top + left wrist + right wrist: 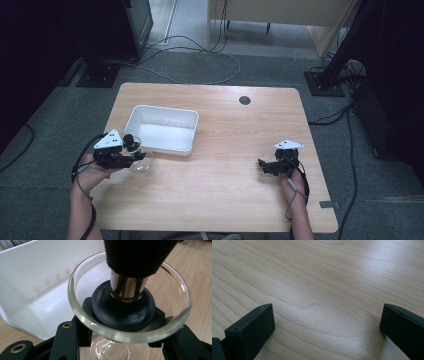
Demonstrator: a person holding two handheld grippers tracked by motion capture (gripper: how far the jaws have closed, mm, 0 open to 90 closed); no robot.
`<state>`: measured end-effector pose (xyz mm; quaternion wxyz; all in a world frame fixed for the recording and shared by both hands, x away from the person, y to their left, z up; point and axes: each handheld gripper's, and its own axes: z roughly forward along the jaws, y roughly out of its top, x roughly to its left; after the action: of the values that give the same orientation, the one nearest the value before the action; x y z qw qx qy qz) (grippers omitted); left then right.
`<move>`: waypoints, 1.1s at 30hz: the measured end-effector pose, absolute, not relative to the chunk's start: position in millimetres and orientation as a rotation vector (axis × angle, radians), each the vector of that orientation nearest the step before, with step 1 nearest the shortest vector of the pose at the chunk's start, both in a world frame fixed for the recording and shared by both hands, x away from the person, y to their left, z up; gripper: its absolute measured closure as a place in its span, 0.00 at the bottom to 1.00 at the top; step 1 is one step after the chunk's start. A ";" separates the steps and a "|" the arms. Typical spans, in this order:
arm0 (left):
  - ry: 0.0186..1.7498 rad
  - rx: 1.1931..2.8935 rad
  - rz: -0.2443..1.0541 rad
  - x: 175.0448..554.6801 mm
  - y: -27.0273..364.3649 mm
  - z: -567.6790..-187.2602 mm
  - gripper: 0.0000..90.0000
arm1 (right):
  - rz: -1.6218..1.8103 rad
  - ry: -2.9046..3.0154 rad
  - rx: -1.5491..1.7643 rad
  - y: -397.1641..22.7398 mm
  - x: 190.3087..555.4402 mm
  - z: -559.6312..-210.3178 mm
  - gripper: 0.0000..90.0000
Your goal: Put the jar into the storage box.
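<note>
My left gripper [132, 156] sits near the table's left edge, just in front of the white tray [162, 129]. In the left gripper view its jaws [120, 345] are shut on a clear glass vessel [125, 336] with a wide round rim, one jaw on each side below the rim. A black rubber ring [122, 312] on a shiny metal stem [127, 287] with a black top rests inside the glass. From above the glass [141, 164] is a clear bulb beside the jaws. My right gripper [261, 163] rests at the right, open [327, 327] over bare wood.
The white tray [37, 290] is empty and lies just beyond the glass. The wooden table [225, 170] has a dark round grommet [244, 100] near its far edge. Cables and stand bases lie on the floor past the table.
</note>
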<state>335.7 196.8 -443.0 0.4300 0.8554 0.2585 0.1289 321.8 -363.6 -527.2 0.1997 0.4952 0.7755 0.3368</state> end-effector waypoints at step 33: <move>0.754 2.075 0.431 322.5 196.3 -385.8 0.57 | 0.941 2.169 1.384 -363.6 321.8 -527.2 0.00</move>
<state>322.5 196.3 -385.8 0.4316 0.8321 0.3023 0.1728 321.8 -363.6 -527.2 0.1997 0.4951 0.7756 0.3367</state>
